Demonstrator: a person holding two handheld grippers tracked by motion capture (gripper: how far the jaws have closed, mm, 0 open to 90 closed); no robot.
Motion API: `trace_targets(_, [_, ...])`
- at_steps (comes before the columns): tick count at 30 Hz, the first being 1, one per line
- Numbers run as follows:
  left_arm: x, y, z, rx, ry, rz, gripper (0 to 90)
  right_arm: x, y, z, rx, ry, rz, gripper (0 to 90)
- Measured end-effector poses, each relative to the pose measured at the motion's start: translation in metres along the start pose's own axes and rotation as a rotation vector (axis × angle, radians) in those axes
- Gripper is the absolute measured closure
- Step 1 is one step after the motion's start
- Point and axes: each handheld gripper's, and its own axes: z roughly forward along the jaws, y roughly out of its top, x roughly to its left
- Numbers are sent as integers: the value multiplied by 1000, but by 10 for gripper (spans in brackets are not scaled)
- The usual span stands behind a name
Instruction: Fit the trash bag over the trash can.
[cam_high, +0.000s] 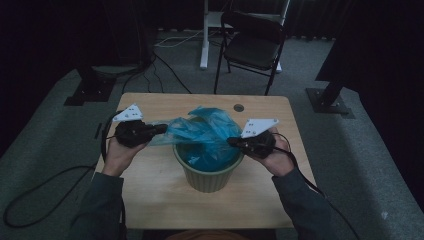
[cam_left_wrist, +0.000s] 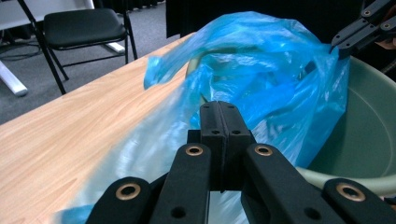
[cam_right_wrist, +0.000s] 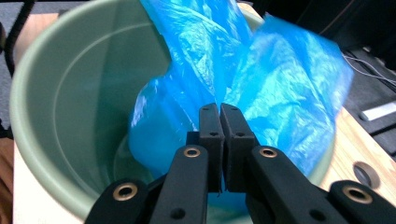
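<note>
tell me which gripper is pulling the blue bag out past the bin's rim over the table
The left gripper: it stretches the blue bag sideways beyond the green bin, while the right gripper pinches it above the bin's rim.

Wooden table, green bucket on it

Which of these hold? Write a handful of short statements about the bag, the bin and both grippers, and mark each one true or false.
1. The blue plastic bag sits partly inside the green bin. True.
2. The left gripper stands wide open. False: its jaws are shut on the bag's edge.
3. The right gripper is shut on bag film above the bin. True.
4. The bin lies tipped on its side. False: it stands upright on the wooden table.
5. A red chair stands behind the table. False: the chair is black.
</note>
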Motion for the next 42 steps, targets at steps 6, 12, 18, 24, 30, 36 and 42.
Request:
trace_targets(6, [5,-6,-7,10,26,-19,900,0,-12,-8,-2,-12,3,884])
trace_targets(12, [11,-11,-11,13,58,-51,900,-2,-17,-14,-17,-20,16,889])
trace_targets(18, [17,-14,-14,8,84,-94,900,-6,-23,-19,-23,-36,31,900])
trace_targets(24, [13,-14,-13,5,59,-75,900,-7,-27,-21,-44,-26,58,842])
trace_targets(30, [10,-12,-9,6,51,-65,900,-8,-15,-21,-99,11,66,667])
trace_targets(36, [10,-12,-9,5,50,-64,900,-12,2,-9,-86,-1,82,615])
trace_targets(42, [10,-13,-10,1,50,-66,900,-19,12,9,-50,-38,113,579])
